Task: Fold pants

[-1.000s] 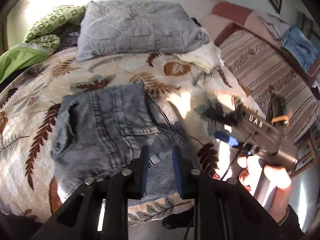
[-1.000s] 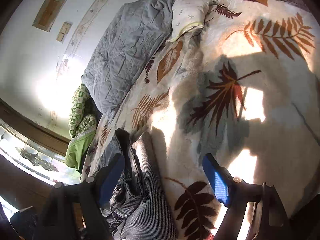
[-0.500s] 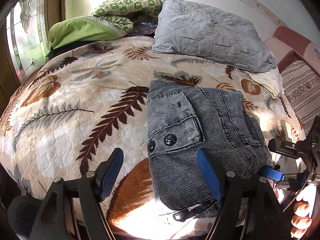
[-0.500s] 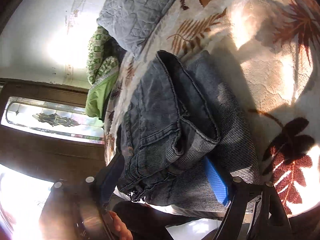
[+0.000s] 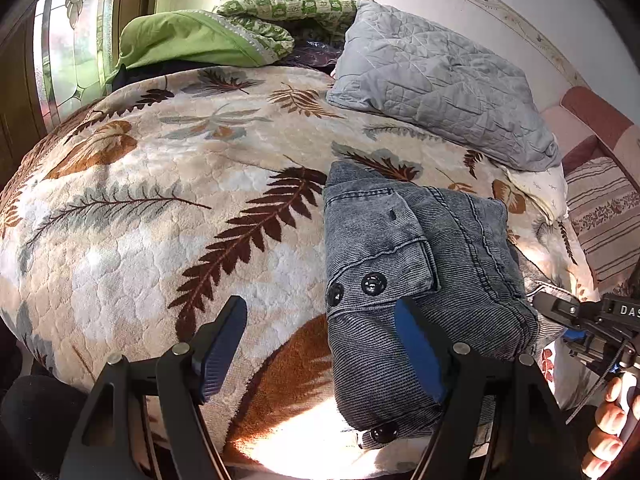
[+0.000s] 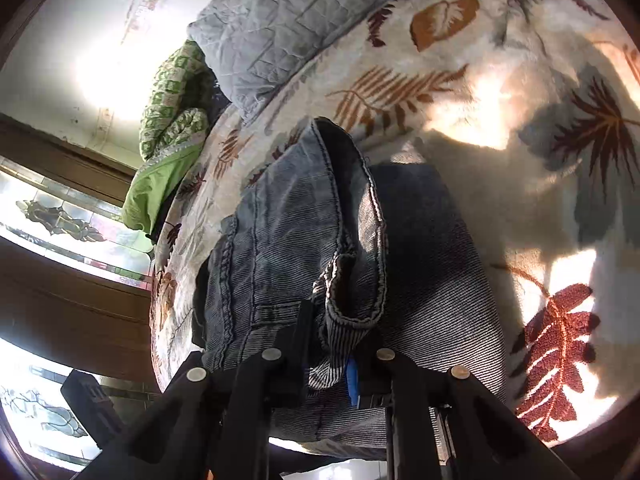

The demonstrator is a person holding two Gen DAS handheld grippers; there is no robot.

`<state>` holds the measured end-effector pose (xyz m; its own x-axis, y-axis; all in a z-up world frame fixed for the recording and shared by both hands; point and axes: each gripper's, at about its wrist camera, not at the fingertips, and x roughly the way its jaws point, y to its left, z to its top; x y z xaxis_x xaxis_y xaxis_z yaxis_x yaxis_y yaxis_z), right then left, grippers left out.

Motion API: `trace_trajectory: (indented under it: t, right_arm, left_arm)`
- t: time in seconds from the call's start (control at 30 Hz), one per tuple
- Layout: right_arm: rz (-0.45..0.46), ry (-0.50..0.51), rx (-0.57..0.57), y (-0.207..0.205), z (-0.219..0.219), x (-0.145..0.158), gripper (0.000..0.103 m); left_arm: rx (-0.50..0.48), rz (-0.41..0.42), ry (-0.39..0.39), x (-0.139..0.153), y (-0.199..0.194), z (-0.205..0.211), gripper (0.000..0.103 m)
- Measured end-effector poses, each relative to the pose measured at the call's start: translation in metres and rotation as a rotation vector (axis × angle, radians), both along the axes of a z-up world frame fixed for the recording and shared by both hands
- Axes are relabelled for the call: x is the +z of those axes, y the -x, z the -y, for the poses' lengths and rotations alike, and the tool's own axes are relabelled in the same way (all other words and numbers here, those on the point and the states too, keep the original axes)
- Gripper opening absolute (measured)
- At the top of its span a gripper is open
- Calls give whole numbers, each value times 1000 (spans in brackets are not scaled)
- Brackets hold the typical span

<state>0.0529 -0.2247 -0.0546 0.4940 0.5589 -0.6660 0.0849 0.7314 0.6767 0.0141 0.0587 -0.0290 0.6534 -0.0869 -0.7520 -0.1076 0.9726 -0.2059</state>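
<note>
A left gripper (image 5: 320,344) hangs over the near edge of a bed, its blue-padded jaws spread wide and empty — one finger above the leaf-print blanket (image 5: 168,216), the other above the near end of a folded pair of grey-blue denim pants (image 5: 404,264). The pants lie in a compact stack near the blanket's front edge, snap buttons facing up. At the stack's right side, the right gripper (image 6: 328,364) has its jaws pressed together on a bunched fold of denim (image 6: 348,308), pinching the cloth between the pads; the person's fingers (image 5: 608,432) show at the handle in the left wrist view. Farther back, a grey quilted pillow (image 5: 436,92) rests against the wall — beside it, green bedding (image 5: 192,40) is heaped near a stained-glass window (image 5: 80,48). A striped sofa (image 5: 604,216) stands beyond the bed's right side.
</note>
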Motion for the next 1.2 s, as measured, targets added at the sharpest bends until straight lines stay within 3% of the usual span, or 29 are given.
trace_trajectory:
  t: [0.2, 0.27, 0.43, 0.57, 0.67, 0.73, 0.83, 0.93, 1.03, 1.2]
  right_arm:
    - [187, 96, -9, 38, -12, 69, 12]
    - [229, 146, -36, 55, -11, 76, 12]
    - [126, 194, -74, 63, 4, 18, 13]
    - [41, 137, -67, 52, 16, -26, 13]
    - [39, 135, -69, 58, 19, -29, 13]
    - [37, 125, -81, 62, 21, -31, 13]
    - [50, 120, -97, 67, 21, -27, 13]
    - [49, 130, -97, 69, 20, -28, 13]
    - [1, 85, -100, 66, 26, -42, 16]
    - [27, 107, -132, 78, 37, -18, 23]
  left_arm:
    - [30, 48, 32, 13, 6, -11, 77]
    - [21, 55, 30, 15, 6, -10, 77]
    - [-63, 49, -23, 11, 4, 18, 77]
    - [-148, -45, -185, -14, -2, 49, 77]
    - [-123, -55, -118, -13, -1, 40, 77]
    - [-101, -17, -87, -3, 3, 35, 77]
    - [-117, 33, -130, 4, 7, 41, 77]
    - [-155, -70, -195, -24, -1, 54, 77]
    - [-150, -61, -193, -25, 0, 54, 77]
    - [-148, -58, -180, -25, 0, 52, 77]
